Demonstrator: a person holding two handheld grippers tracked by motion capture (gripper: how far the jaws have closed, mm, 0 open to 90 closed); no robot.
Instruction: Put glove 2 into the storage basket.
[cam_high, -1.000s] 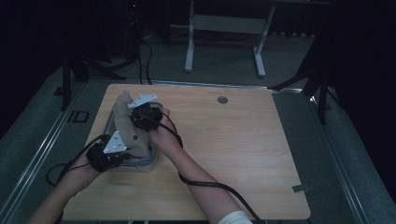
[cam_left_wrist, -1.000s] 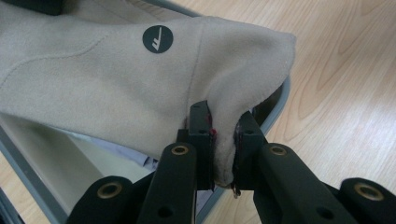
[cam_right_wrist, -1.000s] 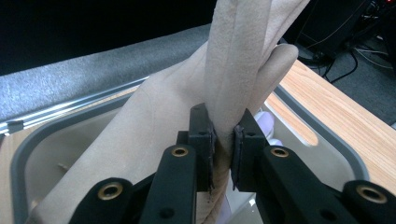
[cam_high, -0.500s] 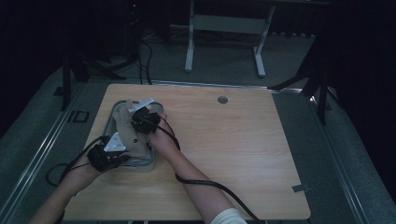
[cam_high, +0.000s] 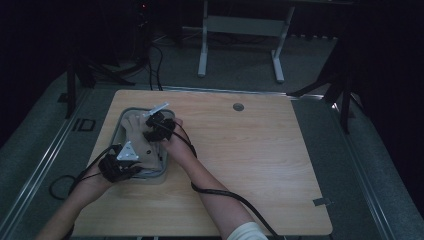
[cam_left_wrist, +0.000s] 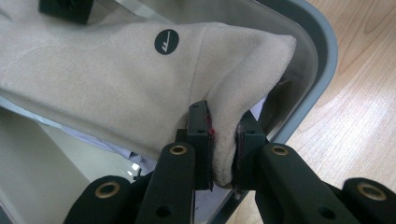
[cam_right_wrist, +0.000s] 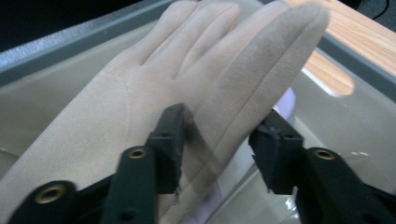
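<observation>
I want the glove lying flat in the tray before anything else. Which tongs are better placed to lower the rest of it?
Left. The left tongs are shut on the glove cuff over the tray; the right tongs have just been opening, with a glove finger loose between them.

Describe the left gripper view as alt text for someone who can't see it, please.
The left gripper's two black jaws pinch a fold at the cuff edge of a beige suede-like glove, which lies in a grey-rimmed tray on a wooden table. A small round black logo marks the glove.
</observation>
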